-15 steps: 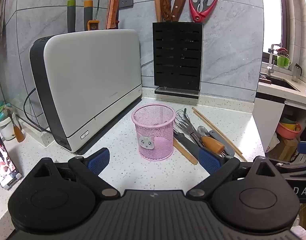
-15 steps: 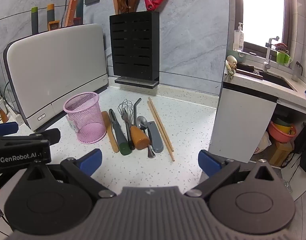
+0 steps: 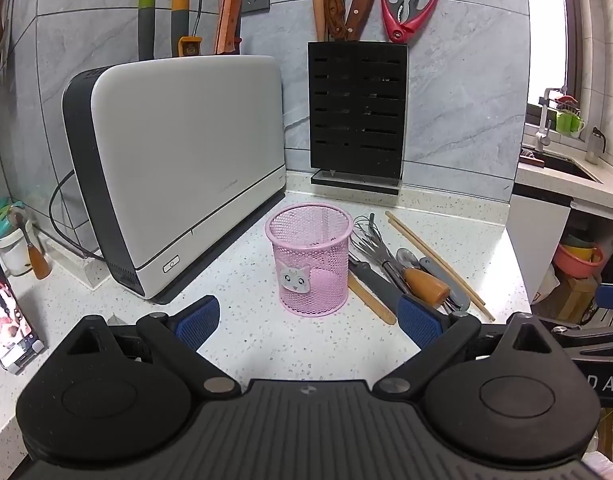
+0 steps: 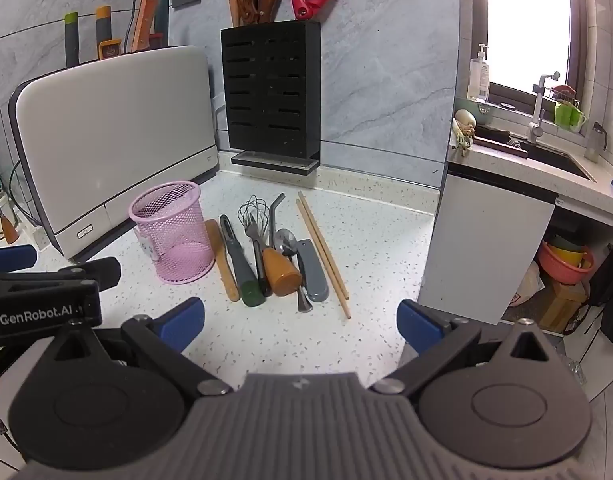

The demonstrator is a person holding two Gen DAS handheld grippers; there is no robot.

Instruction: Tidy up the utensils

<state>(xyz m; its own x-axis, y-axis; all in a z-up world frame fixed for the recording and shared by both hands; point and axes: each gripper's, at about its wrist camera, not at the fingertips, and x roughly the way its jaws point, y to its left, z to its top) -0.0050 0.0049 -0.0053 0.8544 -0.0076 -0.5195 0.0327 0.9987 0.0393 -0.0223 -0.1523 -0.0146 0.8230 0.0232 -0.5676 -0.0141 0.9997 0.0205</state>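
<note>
A row of utensils (image 4: 274, 256) lies flat on the speckled white tabletop (image 4: 370, 248), handles toward the cameras: a wooden stick, a dark peeler with a green end, a fork, a wire whisk (image 4: 252, 210), a tool with a thick orange-brown handle (image 4: 280, 272), a spoon, a grey-handled piece and a pair of chopsticks (image 4: 322, 252) at the right edge of the group. Just beside them on the left stands an upright pink mesh cup (image 4: 172, 232), apparently empty, with a small cat-face tag (image 3: 293, 280) on its front.

Behind the cup sits a large white appliance (image 3: 186, 164) with a dark side panel, and a black slotted knife block (image 3: 356, 114) holding knives and red-handled scissors (image 3: 406, 8) stands against the grey tiled wall. To the right the tabletop ends at a white cabinet, with a sink and tap beyond.

The left gripper (image 3: 308, 318) and right gripper (image 4: 300, 322) both hover short of the items with blue pads spread wide and nothing between them. In the left wrist view the right blue pad covers the near handle ends. The overlapping middle utensils are hard to separate. "GenRobot.AI" reads on the left gripper's body in the right wrist view. A phone with a lit screen (image 3: 8, 312) leans at the far left.
</note>
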